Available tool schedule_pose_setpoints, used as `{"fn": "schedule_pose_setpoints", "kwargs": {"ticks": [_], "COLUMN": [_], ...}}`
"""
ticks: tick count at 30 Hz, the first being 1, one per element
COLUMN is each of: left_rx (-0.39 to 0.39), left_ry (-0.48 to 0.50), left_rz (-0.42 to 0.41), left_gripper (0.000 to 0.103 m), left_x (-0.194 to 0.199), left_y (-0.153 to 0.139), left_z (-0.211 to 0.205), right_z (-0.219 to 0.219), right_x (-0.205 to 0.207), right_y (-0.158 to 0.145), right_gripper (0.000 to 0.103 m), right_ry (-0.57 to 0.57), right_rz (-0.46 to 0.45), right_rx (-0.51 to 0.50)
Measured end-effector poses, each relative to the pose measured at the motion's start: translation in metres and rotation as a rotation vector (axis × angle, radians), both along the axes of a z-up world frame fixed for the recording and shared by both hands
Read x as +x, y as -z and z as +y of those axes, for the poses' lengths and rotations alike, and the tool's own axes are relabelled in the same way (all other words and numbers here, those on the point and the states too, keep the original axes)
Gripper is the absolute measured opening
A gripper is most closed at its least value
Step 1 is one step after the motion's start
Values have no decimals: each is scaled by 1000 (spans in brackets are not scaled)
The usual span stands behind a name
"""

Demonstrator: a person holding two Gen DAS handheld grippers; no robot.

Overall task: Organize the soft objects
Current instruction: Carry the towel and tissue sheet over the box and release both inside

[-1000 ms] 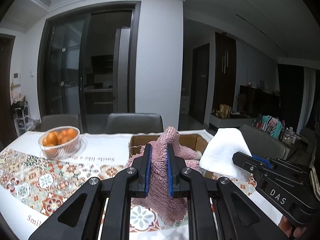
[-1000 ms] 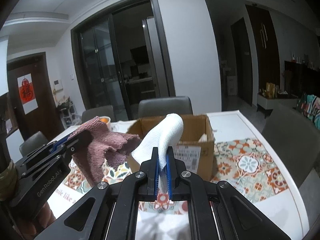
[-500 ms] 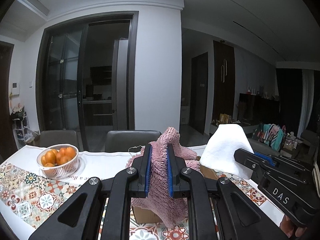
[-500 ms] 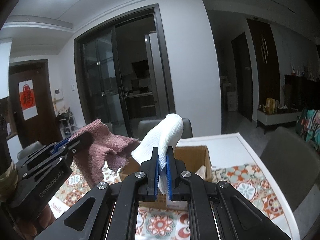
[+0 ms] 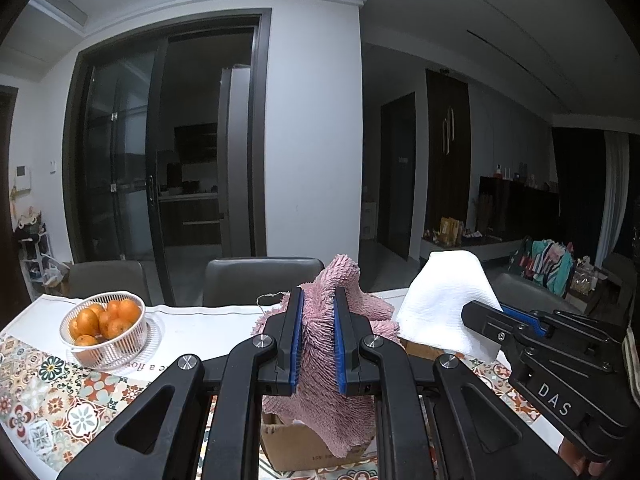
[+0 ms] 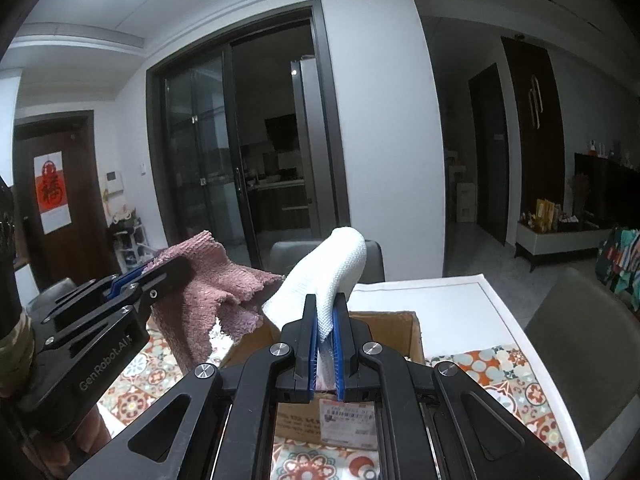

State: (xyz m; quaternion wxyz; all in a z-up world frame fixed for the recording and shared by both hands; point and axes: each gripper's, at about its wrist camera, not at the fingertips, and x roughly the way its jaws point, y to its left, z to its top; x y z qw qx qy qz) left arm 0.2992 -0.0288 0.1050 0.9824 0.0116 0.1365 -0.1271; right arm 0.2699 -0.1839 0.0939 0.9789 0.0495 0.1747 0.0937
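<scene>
My left gripper point(image 5: 317, 312) is shut on a fluffy pink cloth point(image 5: 324, 380) that hangs down over an open cardboard box point(image 5: 304, 444). The pink cloth also shows at the left of the right wrist view point(image 6: 208, 284). My right gripper point(image 6: 326, 320) is shut on a white waffle cloth point(image 6: 332, 264) and holds it above the same box point(image 6: 384, 320). The white cloth point(image 5: 444, 304) and the right gripper point(image 5: 480, 312) show at the right of the left wrist view. Both cloths are raised above the box, side by side.
A white basket of oranges point(image 5: 103, 328) stands on the patterned tablecloth point(image 5: 52, 396) at the left. Grey chairs point(image 5: 260, 280) line the far side of the table. Another grey chair point(image 6: 580, 344) is at the right. Dark glass doors stand behind.
Both grippers have risen with their cloths. The box and table have dropped lower in both views. Both grips are unchanged.
</scene>
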Motion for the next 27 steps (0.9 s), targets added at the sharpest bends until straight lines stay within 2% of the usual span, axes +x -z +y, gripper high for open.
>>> {"fn": "schedule_pose_setpoints", "kwargs": {"ticks": [17, 27], "left_rx": [37, 74], "left_ry": [15, 43], "left_rz": [141, 255], "left_gripper": [15, 15], "left_x": [73, 94], "left_y": [53, 91], "left_z": [-28, -41], "right_z": [-11, -13], "right_x": [83, 104], "right_y": [52, 84], "right_gripper": [8, 8], "right_ry": [-4, -24], "right_rz": [143, 237], "right_rx": [-24, -49]}}
